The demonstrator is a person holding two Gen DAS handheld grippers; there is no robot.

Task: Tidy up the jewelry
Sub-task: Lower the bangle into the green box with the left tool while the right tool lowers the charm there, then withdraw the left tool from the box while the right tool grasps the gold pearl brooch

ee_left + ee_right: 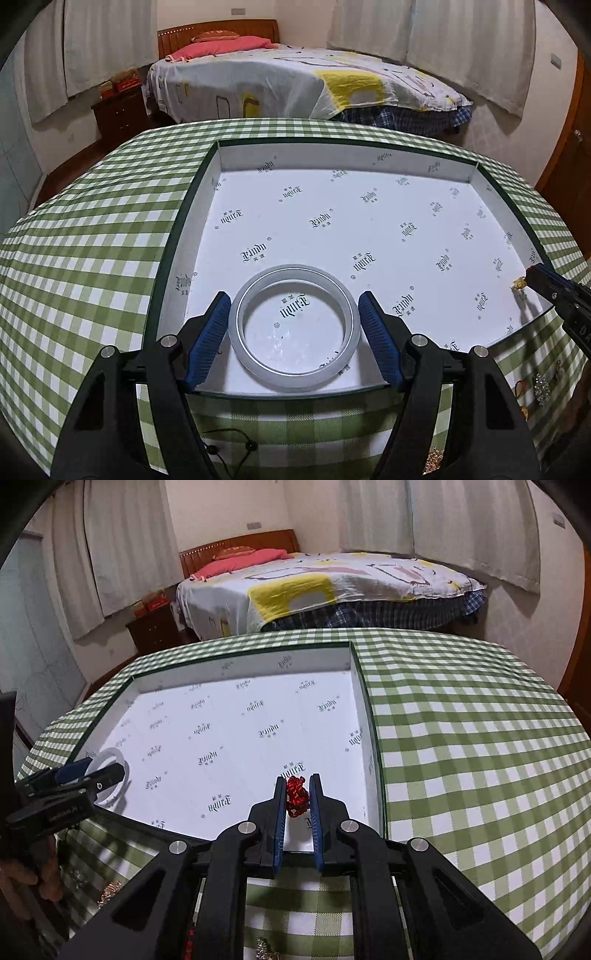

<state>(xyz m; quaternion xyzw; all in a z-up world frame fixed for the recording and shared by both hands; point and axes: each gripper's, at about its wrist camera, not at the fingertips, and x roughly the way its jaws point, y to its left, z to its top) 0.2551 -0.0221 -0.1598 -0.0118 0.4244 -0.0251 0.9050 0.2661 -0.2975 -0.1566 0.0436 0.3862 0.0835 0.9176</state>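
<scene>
Over the white box [369, 221], at about 6 o'clock in the left wrist view, the left claw [294, 325] grips a pale bangle [294, 369], with a blue pad [208, 325] pressed on each side. The bangle hangs just above the box floor, near the front wall. The right claw [298, 797] is clenched on a small red bead piece [297, 796], above the near right corner of the box.

To do this step well, I think each claw should go lower until its piece almost rests on the floor, then let go gently. The bangle could roll if it drops.

Only the right wrist view shows the red piece up close. The left view shows just that claw's tip at 3 o'clock. The left view alone shows more jewelry [541, 384] lying on the checked surface [92, 258] at 4 o'clock.
</scene>
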